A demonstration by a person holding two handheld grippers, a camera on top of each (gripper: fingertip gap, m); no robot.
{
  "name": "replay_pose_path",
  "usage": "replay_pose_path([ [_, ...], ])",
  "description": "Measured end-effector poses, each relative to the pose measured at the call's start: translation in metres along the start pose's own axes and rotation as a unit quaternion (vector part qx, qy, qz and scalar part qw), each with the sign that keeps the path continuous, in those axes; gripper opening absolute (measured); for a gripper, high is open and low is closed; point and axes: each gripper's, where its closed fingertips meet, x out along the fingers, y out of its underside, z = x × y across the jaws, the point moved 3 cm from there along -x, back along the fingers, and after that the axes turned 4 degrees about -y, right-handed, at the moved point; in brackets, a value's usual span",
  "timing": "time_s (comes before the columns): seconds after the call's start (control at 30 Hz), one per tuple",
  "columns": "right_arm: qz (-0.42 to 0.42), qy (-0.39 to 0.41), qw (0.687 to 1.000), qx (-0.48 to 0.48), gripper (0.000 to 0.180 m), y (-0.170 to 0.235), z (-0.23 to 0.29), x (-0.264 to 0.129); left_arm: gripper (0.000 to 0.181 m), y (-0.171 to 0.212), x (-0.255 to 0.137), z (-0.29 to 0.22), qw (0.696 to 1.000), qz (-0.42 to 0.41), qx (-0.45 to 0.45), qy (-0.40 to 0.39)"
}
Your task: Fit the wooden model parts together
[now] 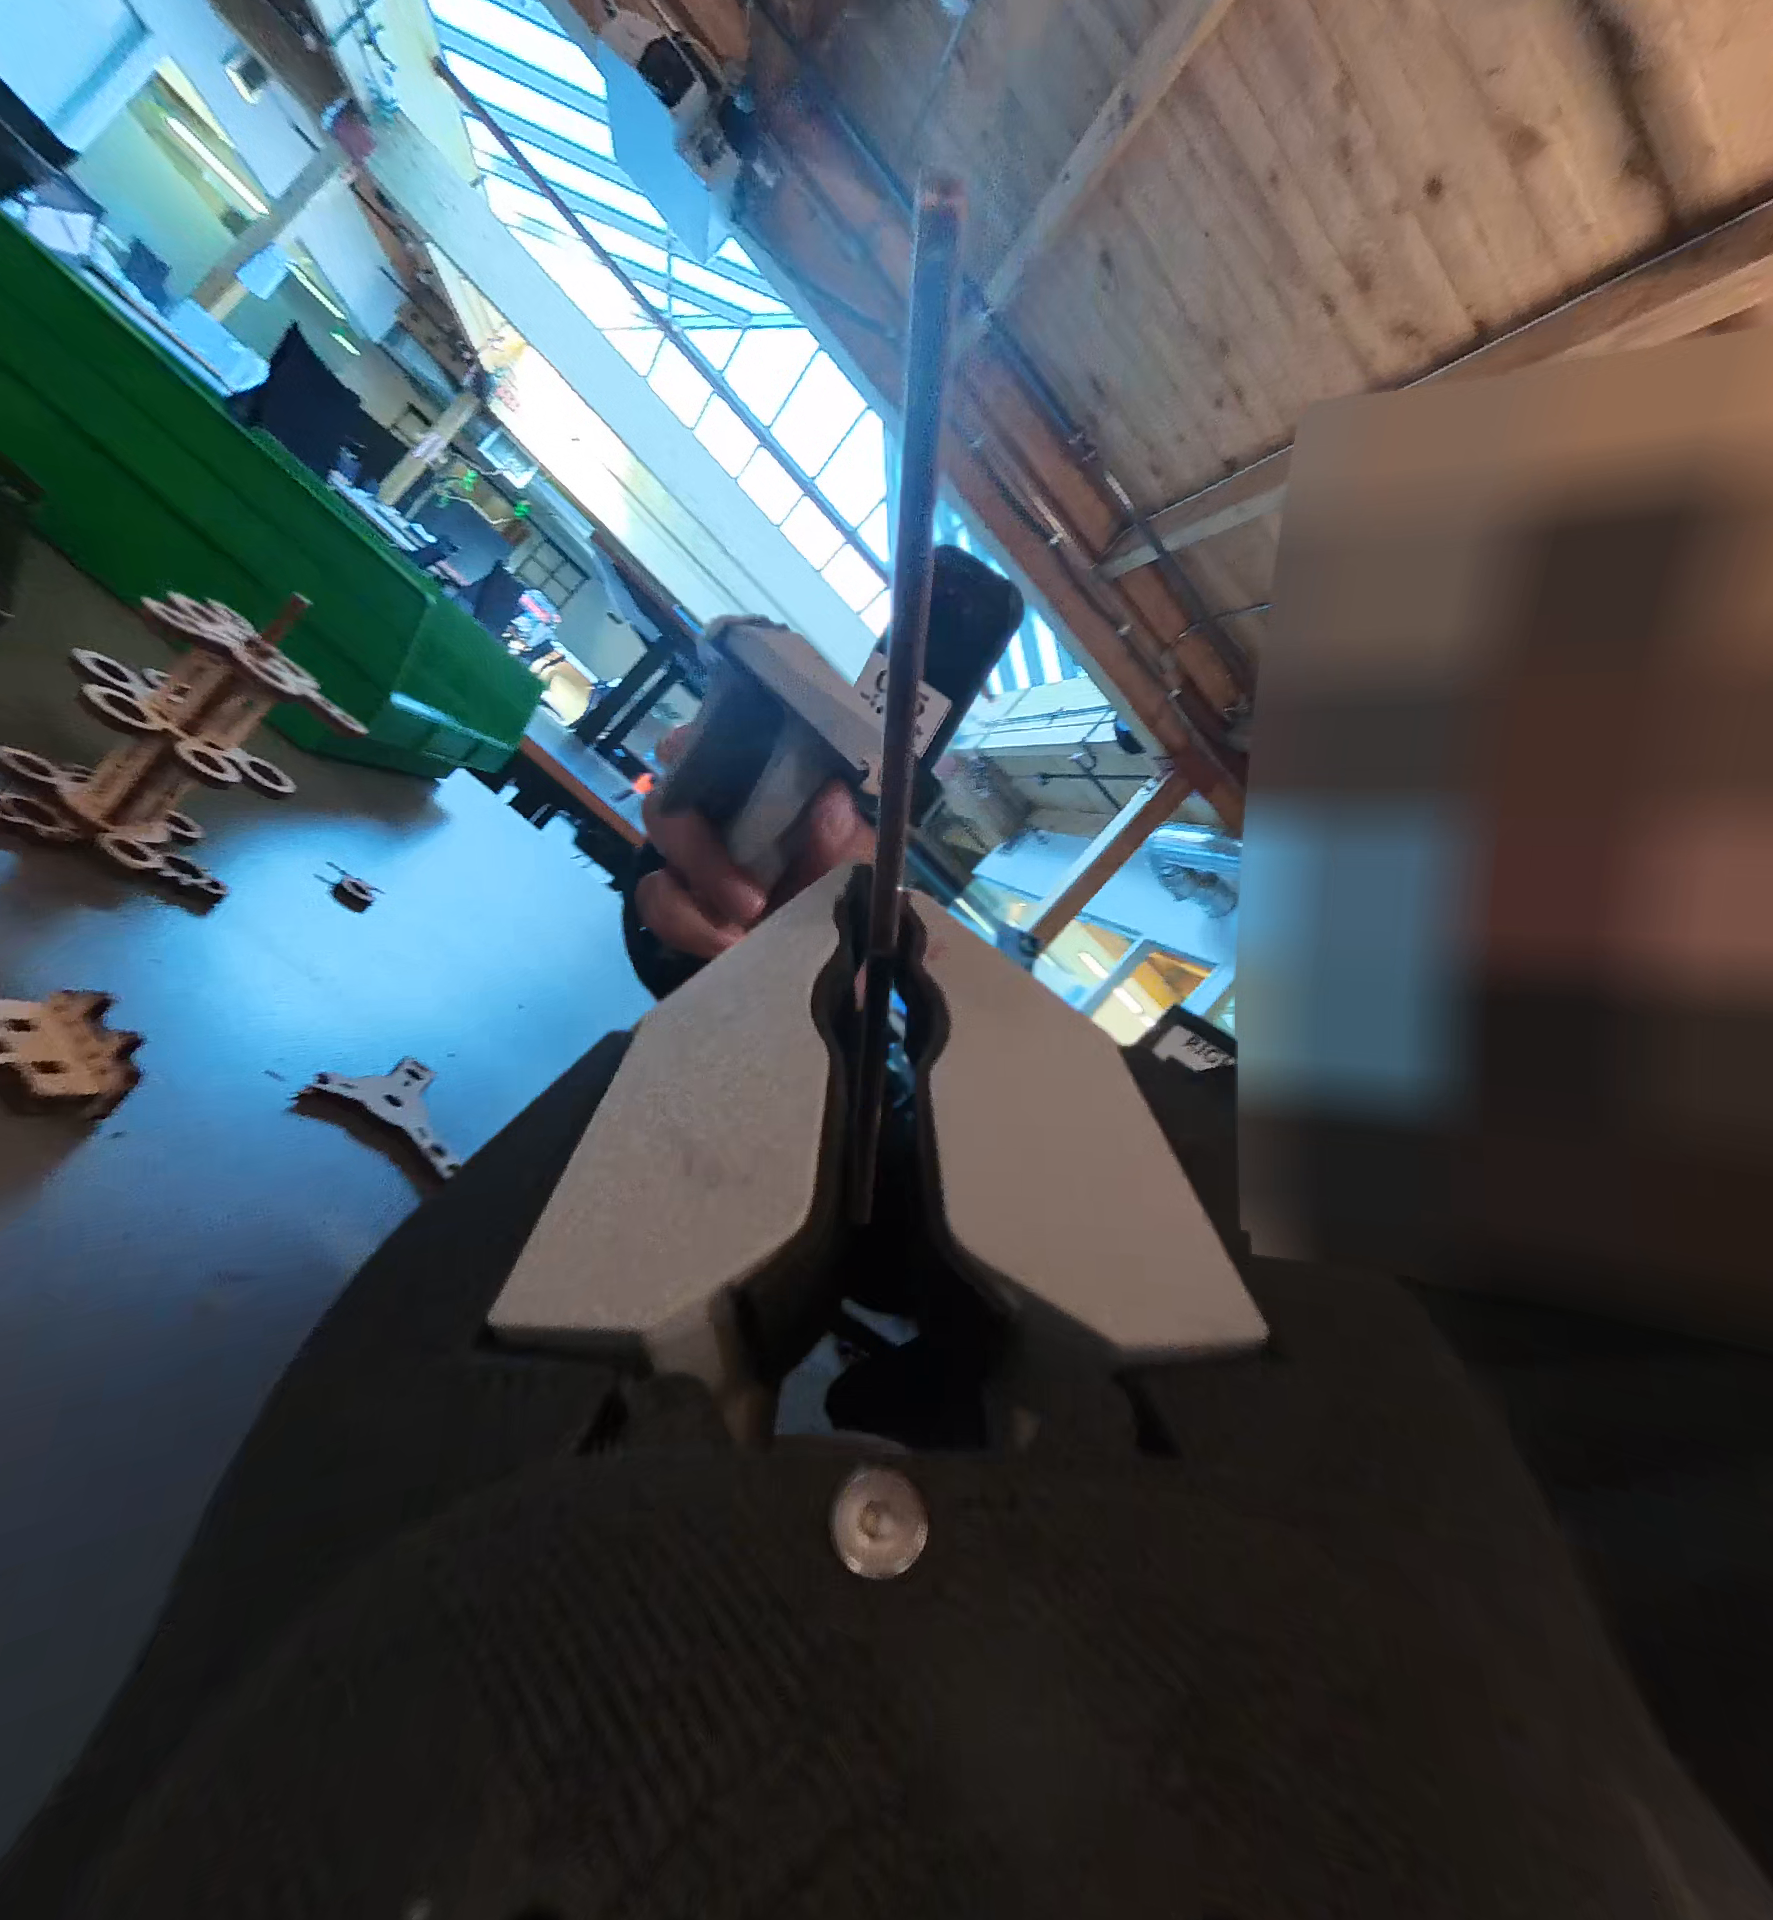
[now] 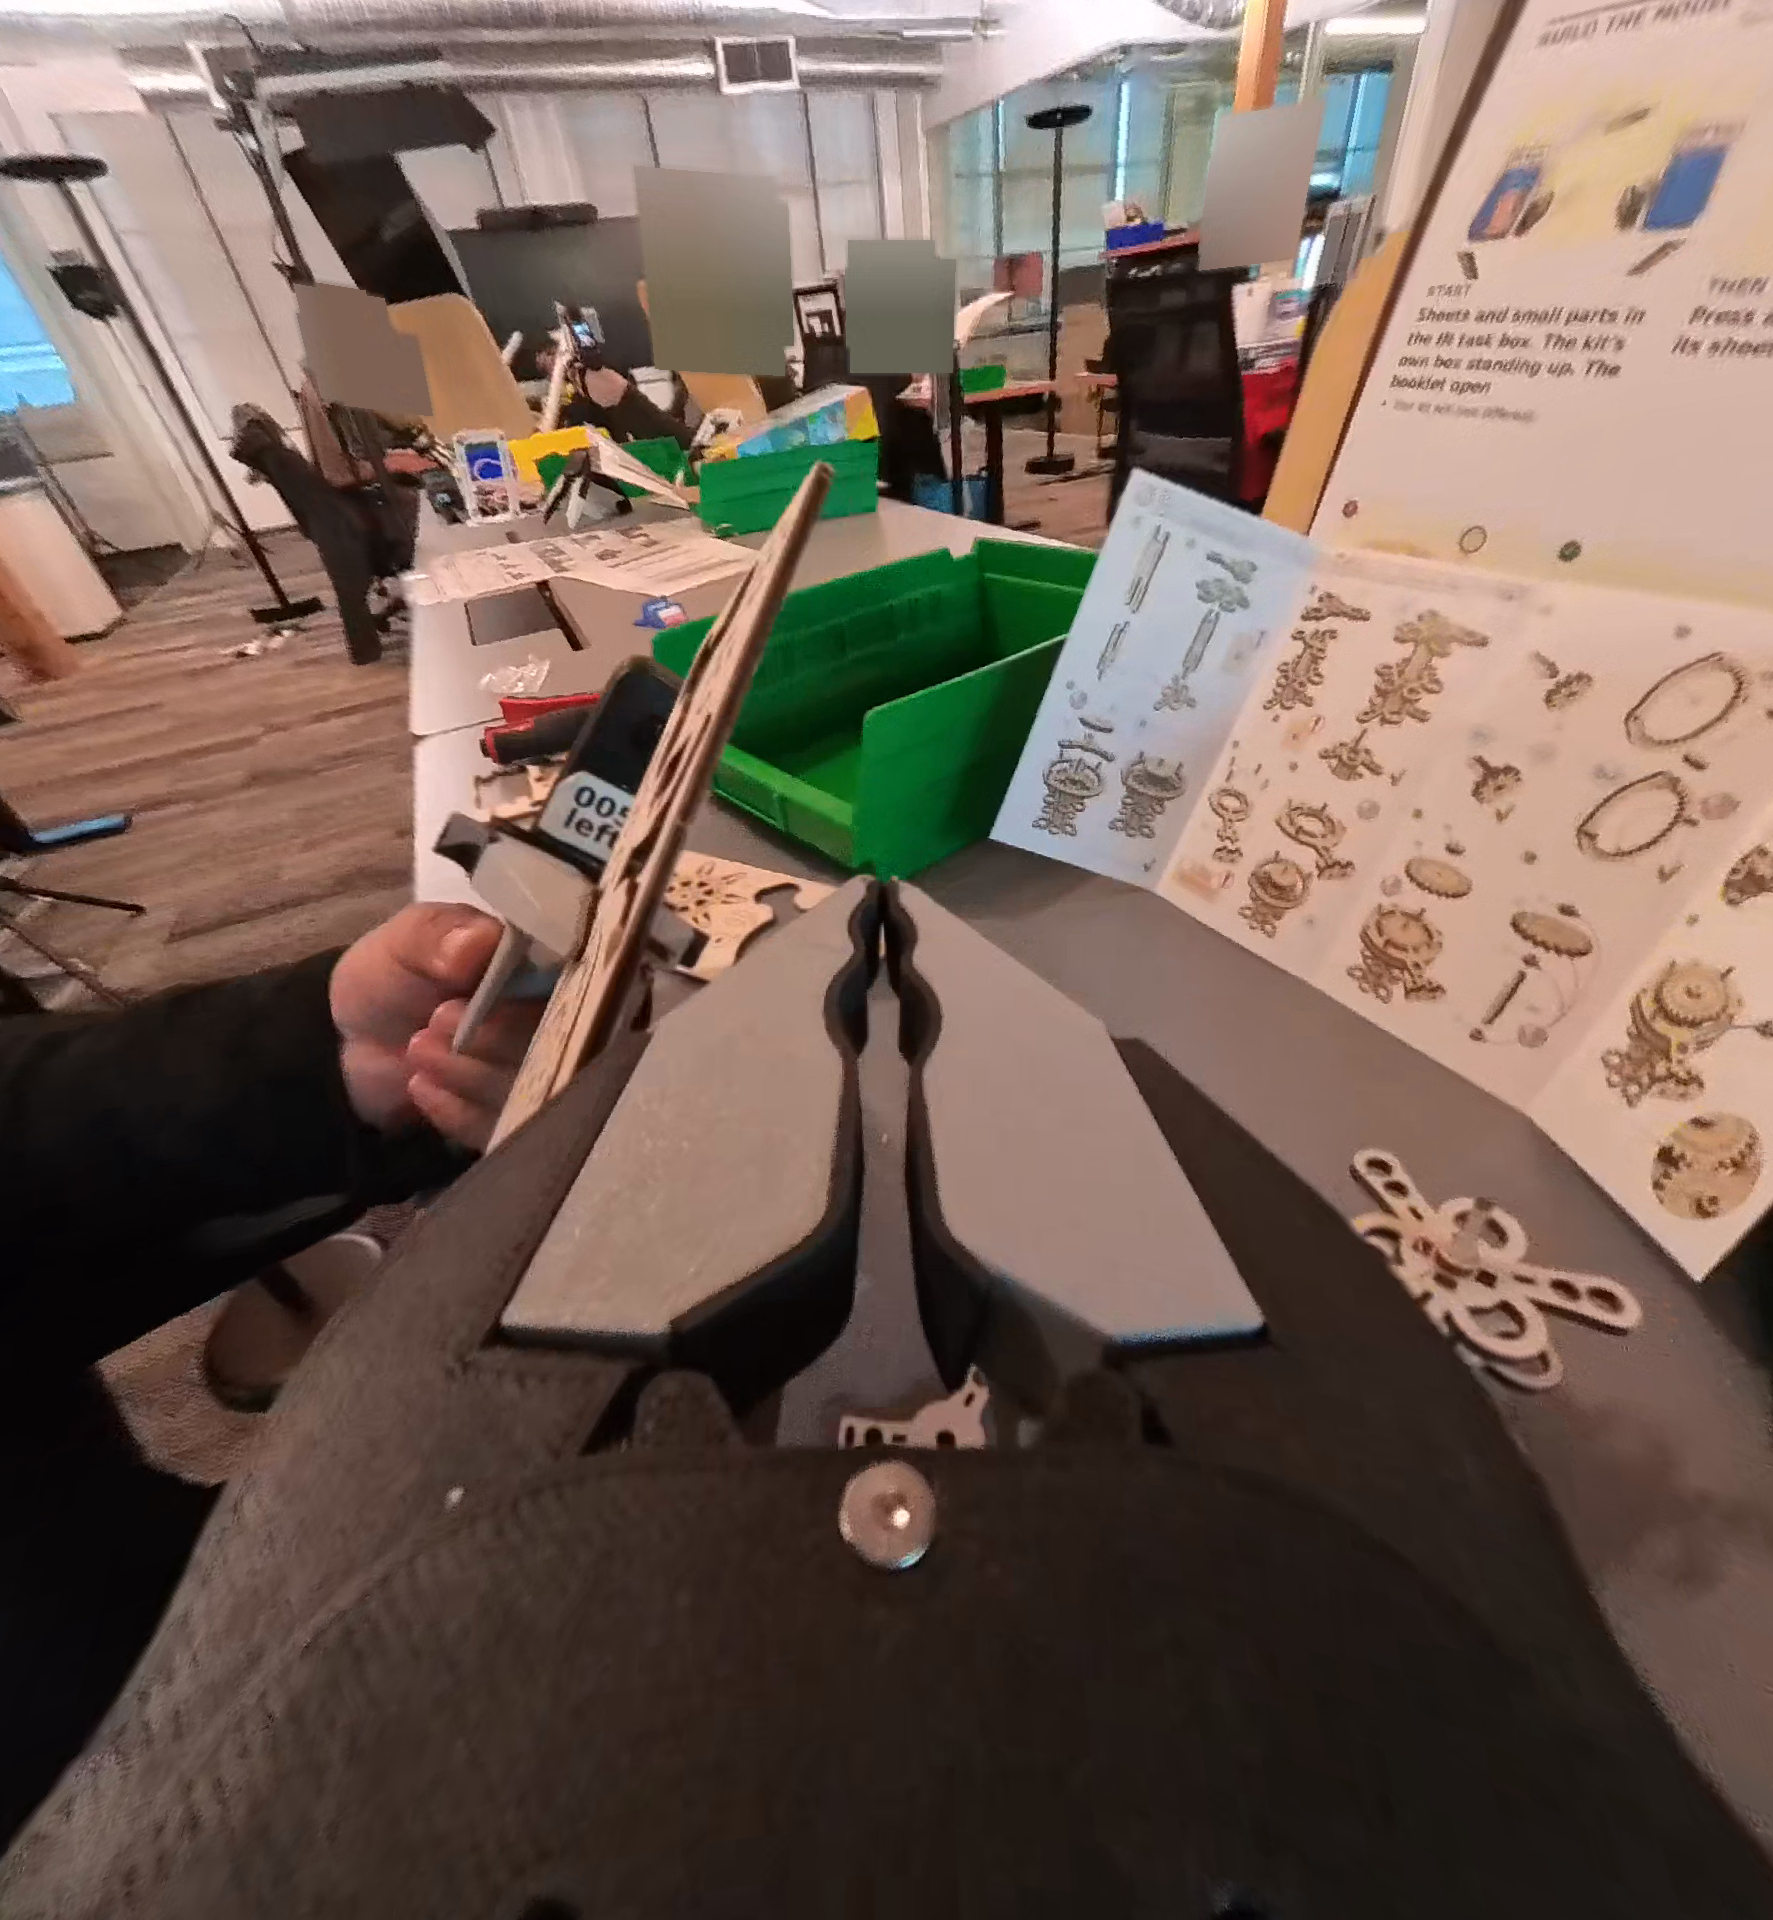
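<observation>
My left gripper (image 1: 880, 920) is shut on a thin wooden parts sheet (image 1: 918, 520) that I see edge-on, standing up from the fingertips. In the right wrist view the same sheet (image 2: 695, 727) leans up to the right, held by the left gripper (image 2: 539, 883) in a person's hand (image 2: 404, 997). My right gripper (image 2: 884, 906) is shut with nothing between its tips, just right of the sheet. It shows beyond the sheet in the left wrist view (image 1: 799, 696). A partly built wooden model (image 1: 144, 748) stands on the table at the left.
Loose wooden parts lie on the grey table (image 1: 238, 1299): a flat piece (image 1: 30, 1049), a three-armed piece (image 1: 383, 1101) and a cross-shaped piece (image 2: 1474, 1268). An open green bin (image 2: 892, 727) stands behind. An unfolded instruction booklet (image 2: 1381, 790) leans at the right. Some 7 centimeters of space lies between my two pairs of fingers. My left tips are about 20 centimeters from the cross-shaped piece (image 2: 1474, 1268), my right tips only 15 centimeters. The left camera catches it too, in the left wrist view (image 1: 251, 641).
</observation>
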Motion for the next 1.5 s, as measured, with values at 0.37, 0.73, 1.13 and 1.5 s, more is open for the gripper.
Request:
replay_pose_path([
  [0.37,0.105,-0.065,0.990,0.062,0.030,0.041,0.005,-0.012,0.000,-0.009,-0.031,0.019,0.984,0.030,0.088,-0.152],
  [0.73,0.113,-0.094,0.987,0.061,0.011,0.058,0.018,0.009,0.000,0.012,-0.016,0.018,0.943,0.105,0.223,-0.221],
  [1.13,0.164,-0.076,0.983,-0.037,0.008,0.073,0.016,0.006,0.000,0.015,-0.018,0.026,0.926,0.140,0.241,-0.255],
  [1.5,0.165,-0.099,0.981,0.010,0.008,0.087,0.017,0.009,0.000,0.022,-0.018,0.033,0.927,0.177,0.212,-0.255],
])
